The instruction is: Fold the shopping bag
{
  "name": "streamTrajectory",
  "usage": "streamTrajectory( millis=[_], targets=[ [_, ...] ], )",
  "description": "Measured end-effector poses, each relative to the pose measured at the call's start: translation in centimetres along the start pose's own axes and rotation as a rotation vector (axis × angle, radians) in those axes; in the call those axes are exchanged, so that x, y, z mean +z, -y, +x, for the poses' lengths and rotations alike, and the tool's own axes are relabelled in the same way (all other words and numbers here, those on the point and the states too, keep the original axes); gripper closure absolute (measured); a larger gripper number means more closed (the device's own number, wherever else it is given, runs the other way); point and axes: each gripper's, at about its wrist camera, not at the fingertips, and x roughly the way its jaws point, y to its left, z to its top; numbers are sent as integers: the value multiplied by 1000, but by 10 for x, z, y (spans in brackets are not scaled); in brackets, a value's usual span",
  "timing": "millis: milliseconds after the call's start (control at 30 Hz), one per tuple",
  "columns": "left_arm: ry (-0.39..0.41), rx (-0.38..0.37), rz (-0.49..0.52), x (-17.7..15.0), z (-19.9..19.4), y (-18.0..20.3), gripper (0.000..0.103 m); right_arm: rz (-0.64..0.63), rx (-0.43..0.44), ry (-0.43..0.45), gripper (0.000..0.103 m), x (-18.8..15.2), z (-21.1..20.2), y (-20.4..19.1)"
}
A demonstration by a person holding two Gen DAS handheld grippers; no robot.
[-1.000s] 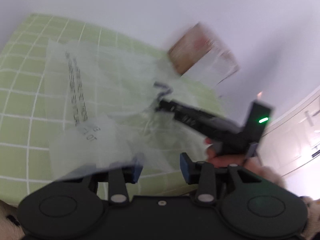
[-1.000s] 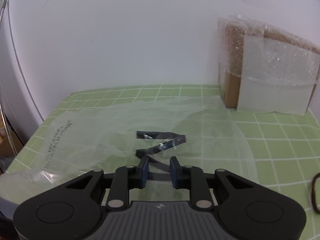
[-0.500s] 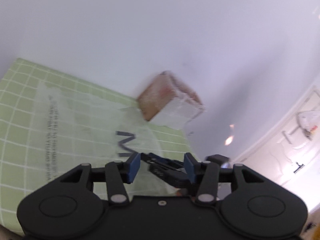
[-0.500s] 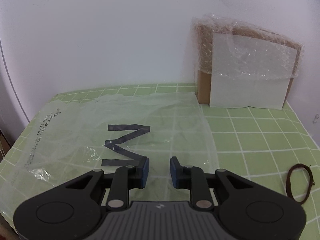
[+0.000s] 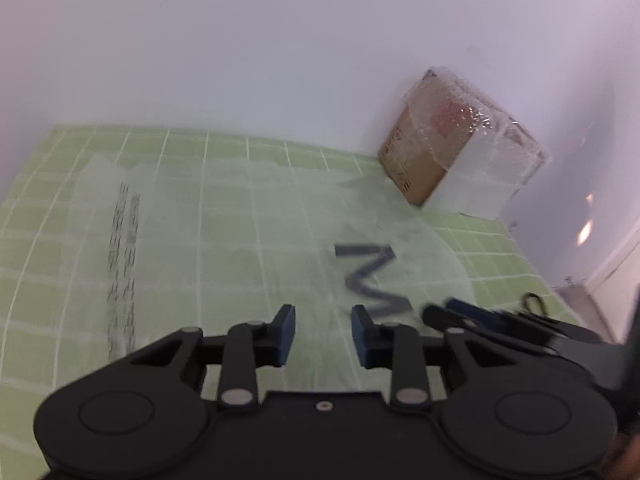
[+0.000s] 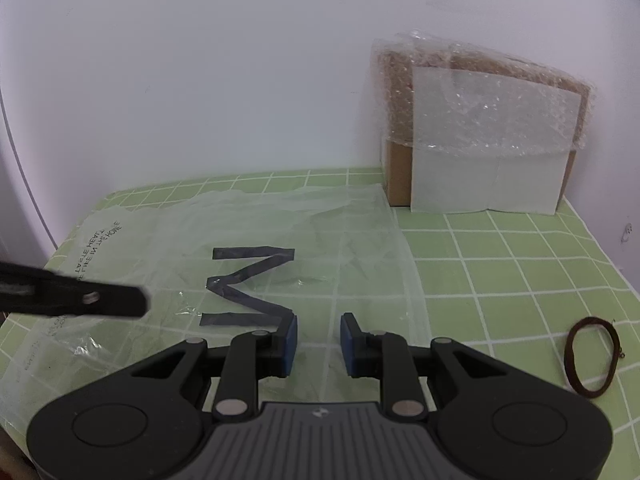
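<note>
On the green gridded mat (image 6: 520,264) the clear shopping bag (image 6: 248,232) lies spread flat, its long axis running across both views, from the printed end at the left to the edge near the wrapped cardboard box (image 6: 480,140). The right gripper (image 6: 318,338) hangs over the bag's near edge beside the dark zigzag mark (image 6: 248,284), its jaws parted with only flat film beneath, gripping nothing. The left gripper (image 5: 323,330) sits over the bag's middle, jaws closing on nothing. The bag's right edge lies nearer the right gripper; a brown hair band (image 6: 592,356) rests apart.
</note>
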Motion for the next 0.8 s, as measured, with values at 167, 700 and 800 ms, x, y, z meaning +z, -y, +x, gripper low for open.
streamTrajectory(
  millis=[167,700,800],
  targets=[
    [-3,99,-3,-5,13,-11,74,-14,-8,8,78,-1,-1,0],
    [80,314,-115,-9,-16,-75,75,24,-17,12,76,0,-2,16],
    [96,356,-137,-13,-21,-82,74,21,-10,13,76,0,-3,19]
  ],
)
